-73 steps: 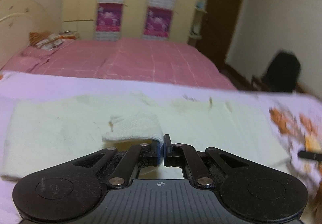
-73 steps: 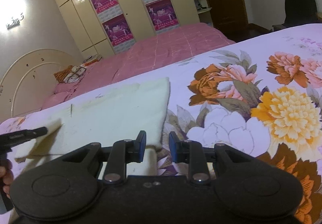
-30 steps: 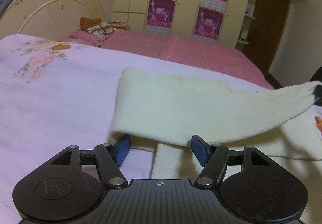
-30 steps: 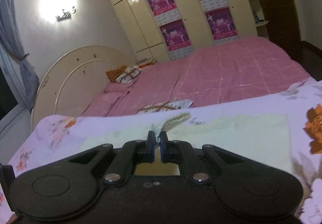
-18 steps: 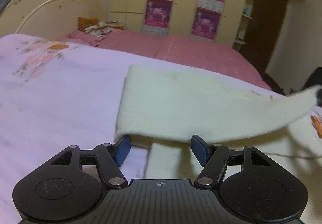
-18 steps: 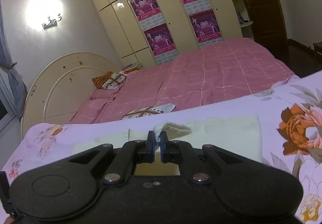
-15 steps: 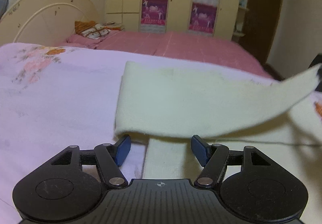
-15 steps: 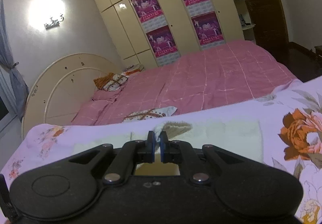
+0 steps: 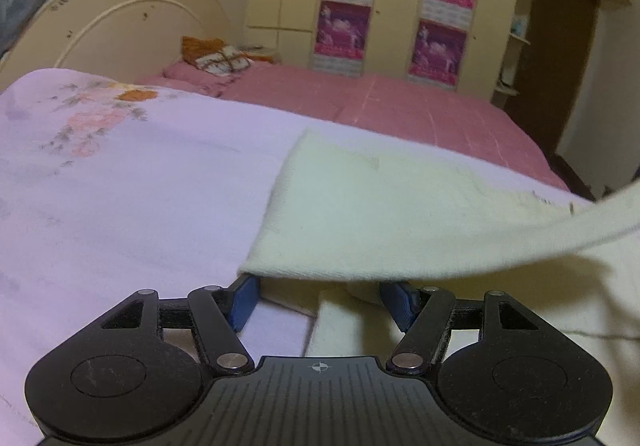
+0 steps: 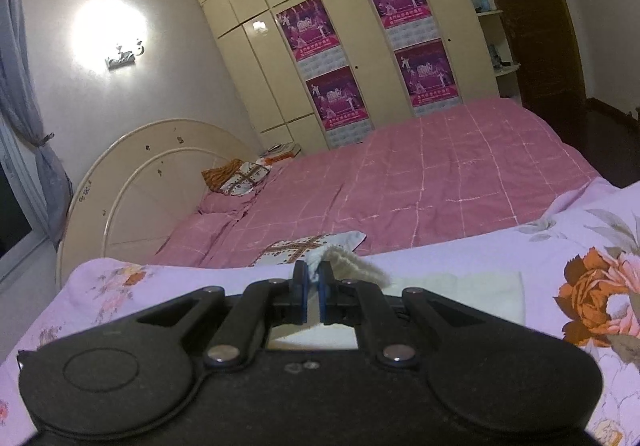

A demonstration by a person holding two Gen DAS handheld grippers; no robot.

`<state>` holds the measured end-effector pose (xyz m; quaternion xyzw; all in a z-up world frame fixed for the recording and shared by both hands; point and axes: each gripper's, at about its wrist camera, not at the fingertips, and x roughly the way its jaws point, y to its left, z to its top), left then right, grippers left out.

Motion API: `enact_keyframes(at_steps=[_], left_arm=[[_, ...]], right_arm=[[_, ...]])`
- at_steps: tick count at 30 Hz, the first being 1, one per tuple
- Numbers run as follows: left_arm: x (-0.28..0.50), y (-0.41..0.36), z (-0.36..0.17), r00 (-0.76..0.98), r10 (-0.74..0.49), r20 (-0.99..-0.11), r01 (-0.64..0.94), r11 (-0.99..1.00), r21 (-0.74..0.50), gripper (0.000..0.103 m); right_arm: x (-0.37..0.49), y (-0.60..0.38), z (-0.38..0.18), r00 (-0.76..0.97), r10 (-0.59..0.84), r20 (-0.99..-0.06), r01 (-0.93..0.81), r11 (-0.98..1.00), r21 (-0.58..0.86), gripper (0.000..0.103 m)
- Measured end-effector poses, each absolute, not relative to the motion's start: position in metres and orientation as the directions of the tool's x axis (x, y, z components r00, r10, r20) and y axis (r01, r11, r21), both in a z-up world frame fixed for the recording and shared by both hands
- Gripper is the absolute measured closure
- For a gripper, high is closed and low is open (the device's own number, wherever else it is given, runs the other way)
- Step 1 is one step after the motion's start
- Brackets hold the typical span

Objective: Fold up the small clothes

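right tongs pinch the cream cloth, left tongs agape

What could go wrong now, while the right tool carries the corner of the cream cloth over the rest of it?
1. The right tool pinches only a thin corner of the cream cloth; that corner may slip out before the fold lands.
2. The left tool stands open under the lifted flap, pinning nothing, so the lower layer could drag along the floral sheet.
3. The flap sags and hangs slanted, so its edges may land crooked.
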<state>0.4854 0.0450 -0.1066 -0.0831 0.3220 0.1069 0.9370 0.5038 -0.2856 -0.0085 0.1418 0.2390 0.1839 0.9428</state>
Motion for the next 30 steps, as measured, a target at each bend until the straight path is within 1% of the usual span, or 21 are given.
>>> enact_keyframes(at_steps=[4, 8, 12, 15, 18, 22, 30], left_arm=[[0.489, 0.046, -0.112, 0.752, 0.156, -0.640, -0.257, 0.964, -0.068, 0.036], [0.492, 0.048, -0.112, 0.719, 0.147, -0.679, -0.250, 0.967, -0.056, 0.036], [0.498, 0.054, -0.109, 0.691, 0.135, -0.710, -0.286, 0.953, -0.097, 0.036], [0.504, 0.052, -0.108, 0.666, 0.151, -0.730, -0.309, 0.947, -0.087, 0.036], [0.504, 0.053, -0.109, 0.670, 0.151, -0.727, -0.316, 0.944, -0.094, 0.036], [0.502, 0.053, -0.111, 0.687, 0.137, -0.714, -0.277, 0.957, -0.083, 0.036], [0.499, 0.057, -0.113, 0.706, 0.093, -0.702, -0.215, 0.973, -0.087, 0.036]], right_arm=[[0.503, -0.289, -0.018, 0.814, 0.399, -0.421, -0.263, 0.901, 0.345, 0.097], [0.504, -0.296, -0.024, 0.817, 0.377, -0.436, -0.232, 0.907, 0.351, 0.097], [0.506, -0.301, -0.027, 0.819, 0.366, -0.441, -0.217, 0.910, 0.354, 0.097], [0.506, -0.304, -0.028, 0.822, 0.362, -0.440, -0.211, 0.911, 0.355, 0.097], [0.506, -0.310, -0.030, 0.830, 0.347, -0.437, -0.193, 0.914, 0.358, 0.097], [0.502, -0.327, -0.033, 0.840, 0.316, -0.440, -0.155, 0.919, 0.362, 0.097], [0.493, -0.355, -0.047, 0.835, 0.263, -0.484, -0.090, 0.932, 0.352, 0.097]])
